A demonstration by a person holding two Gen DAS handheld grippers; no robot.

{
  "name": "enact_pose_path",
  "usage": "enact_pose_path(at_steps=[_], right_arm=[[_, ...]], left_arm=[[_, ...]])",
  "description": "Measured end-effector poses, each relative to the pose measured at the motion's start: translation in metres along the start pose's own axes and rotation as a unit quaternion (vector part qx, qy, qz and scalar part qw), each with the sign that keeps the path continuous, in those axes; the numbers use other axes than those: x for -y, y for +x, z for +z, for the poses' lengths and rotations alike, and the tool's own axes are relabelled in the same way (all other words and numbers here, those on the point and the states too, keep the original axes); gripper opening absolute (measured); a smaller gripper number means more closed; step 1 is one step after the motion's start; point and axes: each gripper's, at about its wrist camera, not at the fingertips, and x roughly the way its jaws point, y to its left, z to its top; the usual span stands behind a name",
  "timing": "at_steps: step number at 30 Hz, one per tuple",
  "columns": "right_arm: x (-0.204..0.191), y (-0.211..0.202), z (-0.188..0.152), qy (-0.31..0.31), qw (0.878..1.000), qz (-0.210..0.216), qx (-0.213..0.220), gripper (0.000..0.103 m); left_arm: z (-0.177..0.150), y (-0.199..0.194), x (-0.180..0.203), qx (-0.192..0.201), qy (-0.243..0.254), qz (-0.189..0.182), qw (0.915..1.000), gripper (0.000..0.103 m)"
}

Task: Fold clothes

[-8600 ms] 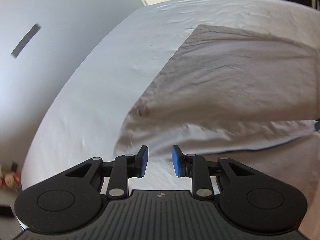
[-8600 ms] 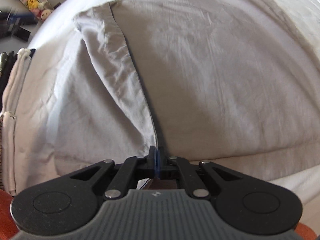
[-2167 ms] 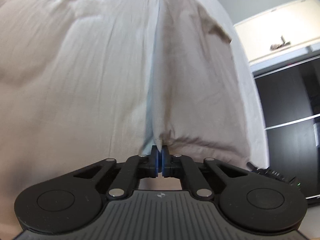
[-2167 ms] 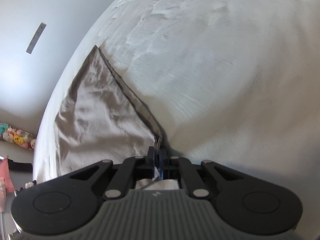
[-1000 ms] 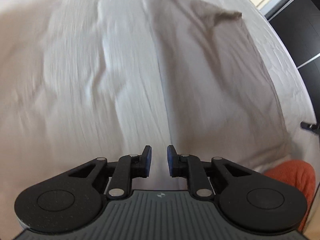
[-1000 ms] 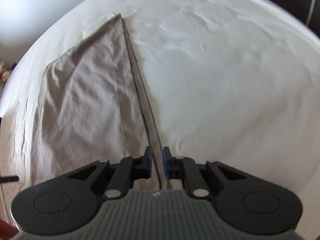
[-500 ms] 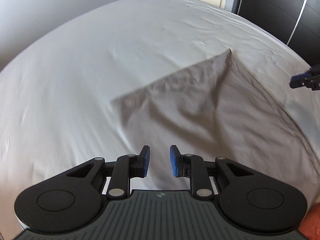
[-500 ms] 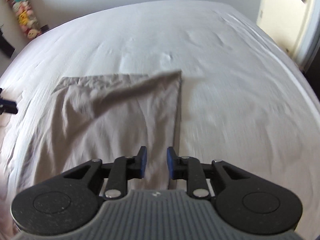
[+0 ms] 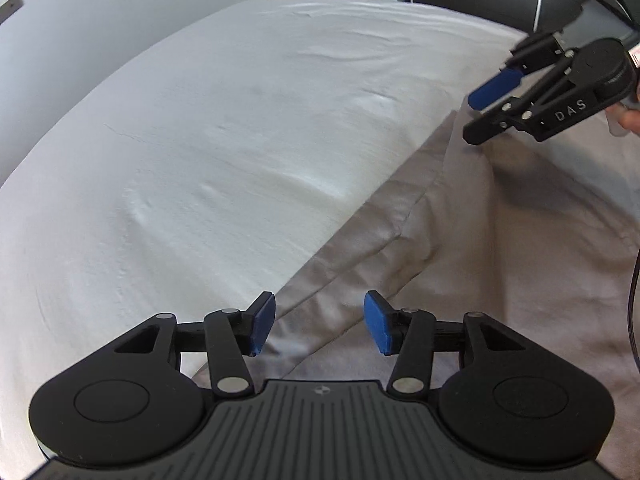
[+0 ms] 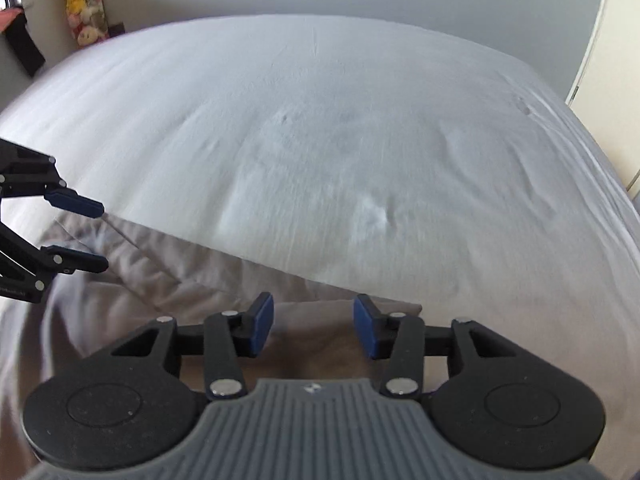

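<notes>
The folded grey-beige cotton garment (image 9: 500,240) is lying flat on the white-sheeted bed (image 9: 240,140). The left gripper (image 9: 320,322) is hovering over its near-left corner, blue-padded fingers (image 9: 262,322) spreading, gripping nothing. The right gripper (image 10: 314,326) is hovering over the far edge, its fingers (image 10: 366,326) likewise widening, empty, cloth below.

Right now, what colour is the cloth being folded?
Plain grey-beige cloth, no pattern, on a white sheet; clearest in the left wrist view.

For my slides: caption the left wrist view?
Left gripper opening above grey cloth edge on white bed; right gripper hovers opposite.
</notes>
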Motion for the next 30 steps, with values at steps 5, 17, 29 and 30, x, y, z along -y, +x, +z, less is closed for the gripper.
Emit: enact_pose_path(at_steps=[5,17,29,30], right_arm=[[0.003,0.027,-0.01,-0.003,1.0,0.008,-0.027,0.045],[0.004,0.012,-0.012,-0.018,1.0,-0.008,0.018,0.002],[0.021,0.02,-0.011,0.025,0.999,-0.018,0.038,0.01],[0.025,0.02,-0.011,0.036,0.998,-0.014,0.043,0.022]], left_arm=[[-0.004,0.014,0.003,-0.003,-0.003,-0.01,0.9999,0.044],[0.002,-0.008,0.004,0.043,-0.015,0.009,0.9989,0.0],[0.002,0.001,-0.028,0.061,-0.082,0.04,0.994,0.006],[-0.003,-0.002,-0.031,0.064,-0.084,0.045,0.9934,0.016]])
